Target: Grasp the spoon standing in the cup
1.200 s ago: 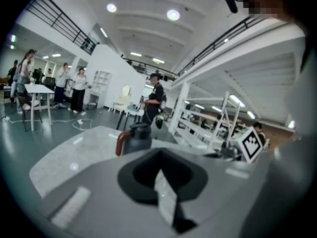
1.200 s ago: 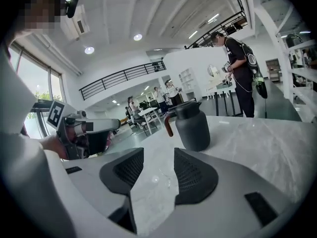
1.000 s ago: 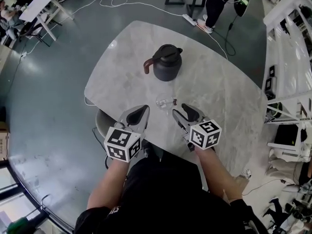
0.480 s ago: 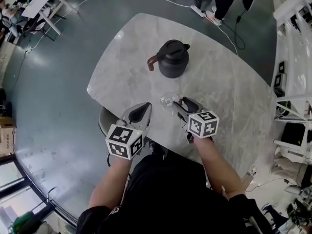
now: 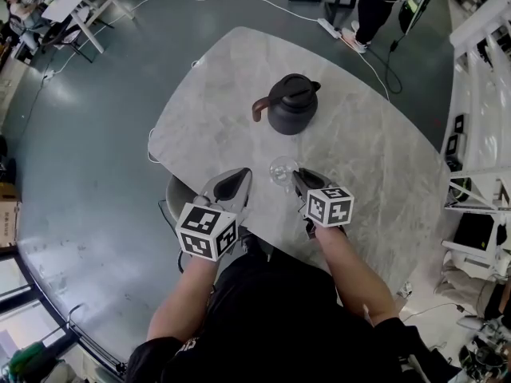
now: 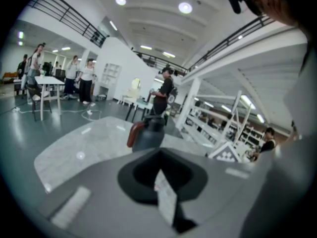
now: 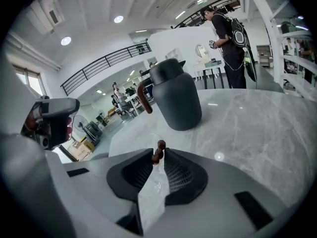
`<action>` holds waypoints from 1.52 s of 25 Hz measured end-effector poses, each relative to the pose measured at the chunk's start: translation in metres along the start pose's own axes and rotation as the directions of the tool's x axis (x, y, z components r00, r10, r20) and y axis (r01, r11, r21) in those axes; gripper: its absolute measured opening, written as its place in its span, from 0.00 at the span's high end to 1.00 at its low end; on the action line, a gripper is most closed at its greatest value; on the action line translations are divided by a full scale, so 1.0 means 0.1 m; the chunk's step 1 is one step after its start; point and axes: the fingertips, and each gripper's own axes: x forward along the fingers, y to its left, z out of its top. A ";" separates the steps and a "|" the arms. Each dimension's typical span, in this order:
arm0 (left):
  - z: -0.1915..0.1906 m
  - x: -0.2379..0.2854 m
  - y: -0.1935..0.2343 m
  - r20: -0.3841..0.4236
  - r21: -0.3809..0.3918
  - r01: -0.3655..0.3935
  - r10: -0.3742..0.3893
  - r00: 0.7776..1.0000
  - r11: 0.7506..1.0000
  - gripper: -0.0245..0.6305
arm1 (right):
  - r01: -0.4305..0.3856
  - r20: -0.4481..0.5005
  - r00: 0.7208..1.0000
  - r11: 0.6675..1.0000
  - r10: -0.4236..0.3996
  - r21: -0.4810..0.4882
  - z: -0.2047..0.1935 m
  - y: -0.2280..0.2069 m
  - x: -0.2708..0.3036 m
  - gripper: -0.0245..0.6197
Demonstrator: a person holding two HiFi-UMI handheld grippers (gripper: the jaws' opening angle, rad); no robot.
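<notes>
In the head view, the marble surface [image 5: 375, 158] carries a dark jug [image 5: 293, 106] and, nearer to the person, a clear cup [image 5: 280, 168]. The right gripper [image 5: 297, 177] reaches the cup. The left gripper [image 5: 238, 179] is just beside the cup, but apart from it. In the left gripper view, its jaws are pressed together with nothing between them. In the right gripper view, the jaws have just been closing and now clench the brown beaded handle of the spoon [image 7: 158, 151], which stands in the cup.
</notes>
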 end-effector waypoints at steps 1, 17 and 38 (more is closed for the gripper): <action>0.02 -0.02 0.01 0.007 -0.001 0.000 0.000 1.000 1.000 0.95 | 0.010 -0.002 1.000 1.000 -0.010 -0.001 0.01 -0.01 0.00 0.87; 0.20 -0.57 0.05 0.121 0.005 0.042 -0.042 0.992 0.999 0.95 | 0.094 0.182 0.980 0.992 -0.077 -0.085 0.50 0.32 -0.54 0.91; 0.68 -0.81 -0.39 0.251 0.119 0.050 -0.079 0.965 0.992 0.95 | -0.011 0.420 0.901 0.974 0.107 -0.225 1.23 1.11 -1.82 0.91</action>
